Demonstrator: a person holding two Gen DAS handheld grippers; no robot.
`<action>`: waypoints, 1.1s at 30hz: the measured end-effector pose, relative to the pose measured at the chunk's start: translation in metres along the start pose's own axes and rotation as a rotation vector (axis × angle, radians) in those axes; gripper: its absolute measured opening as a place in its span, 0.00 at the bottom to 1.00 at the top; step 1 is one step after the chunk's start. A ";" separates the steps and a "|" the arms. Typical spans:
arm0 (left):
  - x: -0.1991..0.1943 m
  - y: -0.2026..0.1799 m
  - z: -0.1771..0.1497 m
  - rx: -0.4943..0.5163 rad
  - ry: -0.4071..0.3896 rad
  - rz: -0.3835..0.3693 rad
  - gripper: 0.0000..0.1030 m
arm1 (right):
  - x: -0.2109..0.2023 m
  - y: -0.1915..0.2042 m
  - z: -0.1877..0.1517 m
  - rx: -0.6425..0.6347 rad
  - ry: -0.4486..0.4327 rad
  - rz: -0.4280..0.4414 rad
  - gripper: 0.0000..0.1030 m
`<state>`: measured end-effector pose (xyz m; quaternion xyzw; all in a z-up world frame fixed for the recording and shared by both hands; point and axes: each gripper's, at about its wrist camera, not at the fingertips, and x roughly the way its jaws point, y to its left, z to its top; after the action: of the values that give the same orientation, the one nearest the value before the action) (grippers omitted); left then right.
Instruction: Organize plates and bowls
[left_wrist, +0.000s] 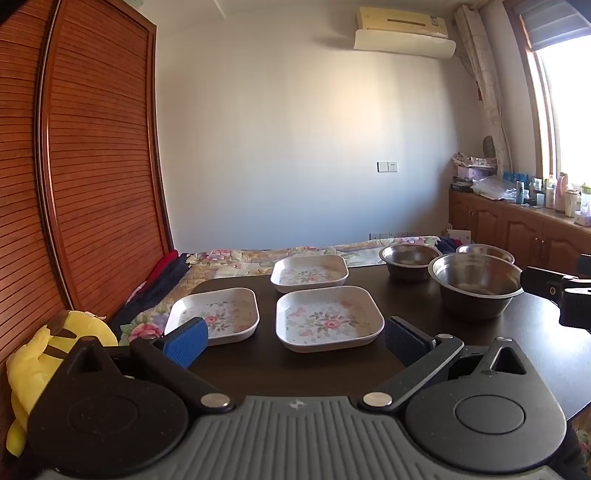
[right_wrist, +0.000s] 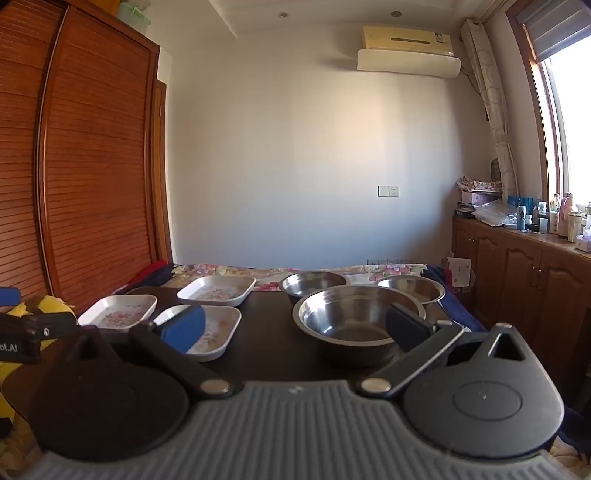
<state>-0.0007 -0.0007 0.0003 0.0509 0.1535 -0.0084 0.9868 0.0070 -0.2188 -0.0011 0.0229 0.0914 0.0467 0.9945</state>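
Observation:
Three square white plates with flower prints lie on the dark table (left_wrist: 258, 369): a near one (left_wrist: 328, 319), a left one (left_wrist: 218, 314) and a far one (left_wrist: 309, 273). Three steel bowls stand to the right: a large near bowl (left_wrist: 474, 288), one behind it (left_wrist: 408, 262) and a far right one (left_wrist: 485, 253). My left gripper (left_wrist: 295, 338) is open, just short of the near plate, holding nothing. My right gripper (right_wrist: 295, 326) is open before the large bowl (right_wrist: 354, 321), its right finger over the bowl's rim. The plates (right_wrist: 218, 326) lie to its left.
A wooden louvred wardrobe (left_wrist: 92, 166) stands close on the left. A yellow plush toy (left_wrist: 48, 354) sits by the table's left corner. A bed with a flowered cover (left_wrist: 240, 256) lies behind the table. Wooden cabinets (right_wrist: 517, 266) with bottles line the right wall.

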 end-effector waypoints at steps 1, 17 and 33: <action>0.000 0.000 0.000 0.001 -0.001 0.000 1.00 | 0.000 0.000 0.000 0.000 0.000 0.000 1.00; 0.002 -0.002 -0.001 -0.002 0.001 0.002 1.00 | 0.000 0.001 -0.001 -0.006 0.005 -0.006 1.00; 0.002 -0.002 -0.001 0.000 0.000 0.002 1.00 | -0.001 0.000 0.000 -0.005 0.001 -0.005 1.00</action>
<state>0.0011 -0.0023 -0.0018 0.0512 0.1536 -0.0072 0.9868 0.0057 -0.2188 -0.0012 0.0200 0.0919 0.0447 0.9946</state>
